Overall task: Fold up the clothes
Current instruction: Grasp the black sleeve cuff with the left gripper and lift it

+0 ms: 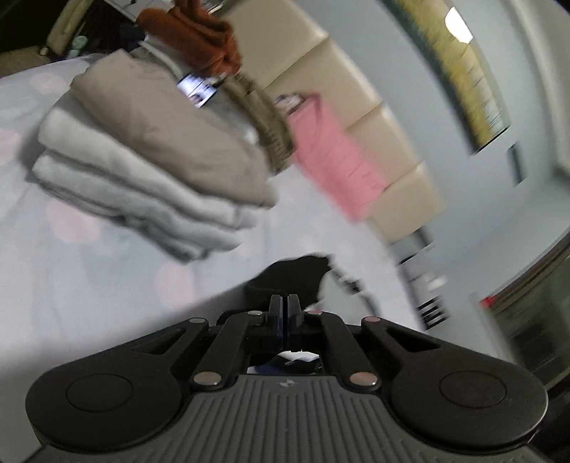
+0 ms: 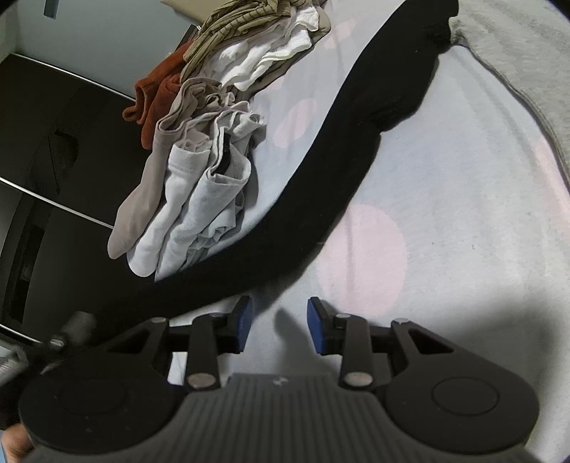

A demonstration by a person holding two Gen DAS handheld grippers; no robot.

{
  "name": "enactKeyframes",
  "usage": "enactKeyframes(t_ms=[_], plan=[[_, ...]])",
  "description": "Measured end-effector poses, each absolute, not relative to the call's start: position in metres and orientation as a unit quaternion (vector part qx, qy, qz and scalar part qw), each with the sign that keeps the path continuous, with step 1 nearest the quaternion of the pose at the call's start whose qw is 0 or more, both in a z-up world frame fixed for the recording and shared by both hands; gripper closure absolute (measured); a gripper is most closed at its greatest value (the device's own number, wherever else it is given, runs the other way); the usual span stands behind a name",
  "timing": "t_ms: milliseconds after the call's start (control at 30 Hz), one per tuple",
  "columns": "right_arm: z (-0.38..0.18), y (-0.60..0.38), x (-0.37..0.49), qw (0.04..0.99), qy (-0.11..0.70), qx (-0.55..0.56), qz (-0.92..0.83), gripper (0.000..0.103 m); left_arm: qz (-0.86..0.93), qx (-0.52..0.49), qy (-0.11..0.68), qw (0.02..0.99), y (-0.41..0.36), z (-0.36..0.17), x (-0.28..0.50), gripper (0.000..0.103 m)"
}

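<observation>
The left gripper (image 1: 284, 302) is pressed together on a black garment (image 1: 295, 274); the right gripper (image 2: 279, 313) stands spread over bare bedsheet (image 2: 445, 213), beside the garment's edge.

pale wall (image 1: 356, 32), padded beige headboard (image 1: 359, 89), polka-dot bedsheet (image 2: 445, 199), dark wardrobe (image 2: 53, 142).

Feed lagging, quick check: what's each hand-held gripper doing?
Left hand-held gripper: shut on black garment.
Right hand-held gripper: open, empty.

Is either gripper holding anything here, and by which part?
The left gripper is shut on the black garment, apparently at an edge. The right gripper is open, holding nothing.
</observation>
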State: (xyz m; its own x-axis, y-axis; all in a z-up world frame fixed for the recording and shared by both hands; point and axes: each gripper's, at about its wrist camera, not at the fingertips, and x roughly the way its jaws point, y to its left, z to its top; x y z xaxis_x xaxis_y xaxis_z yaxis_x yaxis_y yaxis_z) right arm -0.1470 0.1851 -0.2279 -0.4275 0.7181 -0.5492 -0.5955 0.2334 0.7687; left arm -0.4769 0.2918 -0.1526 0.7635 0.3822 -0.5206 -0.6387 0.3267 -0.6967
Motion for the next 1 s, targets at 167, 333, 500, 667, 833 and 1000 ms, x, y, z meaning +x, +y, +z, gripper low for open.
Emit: enactKeyframes(t_ms=[167, 333, 500, 667, 833, 1000], plan=[[-0.230, 0.185, -0.141, 0.536, 0.579, 0.058, 0.611, 0.063, 0.424, -0.484, 0.302, 0.703, 0.313, -0.195, -0.473, 0.103], [-0.230, 0.184, -0.141, 0.537, 0.577, 0.056, 0.613, 0.063, 0.451, -0.486, 0.262, 0.701, 0.308, -0.208, -0.477, 0.101], [-0.230, 0.187, -0.152, 0.525, 0.576, 0.050, 0.624, 0.062, 0.453, -0.470, 0.236, 0.719, 0.308, -0.201, -0.477, 0.101], [-0.229, 0.189, -0.169, 0.509, 0.574, 0.044, 0.640, 0.062, 0.437, -0.480, 0.258, 0.716, 0.301, -0.210, -0.476, 0.089], [-0.230, 0.188, -0.176, 0.501, 0.576, 0.039, 0.644, 0.062, 0.428, -0.472, 0.268, 0.723, 0.308, -0.214, -0.467, 0.089], [-0.230, 0.187, -0.177, 0.499, 0.577, 0.038, 0.645, 0.062, 0.417, -0.443, 0.238, 0.757, 0.303, -0.194, -0.465, 0.103]])
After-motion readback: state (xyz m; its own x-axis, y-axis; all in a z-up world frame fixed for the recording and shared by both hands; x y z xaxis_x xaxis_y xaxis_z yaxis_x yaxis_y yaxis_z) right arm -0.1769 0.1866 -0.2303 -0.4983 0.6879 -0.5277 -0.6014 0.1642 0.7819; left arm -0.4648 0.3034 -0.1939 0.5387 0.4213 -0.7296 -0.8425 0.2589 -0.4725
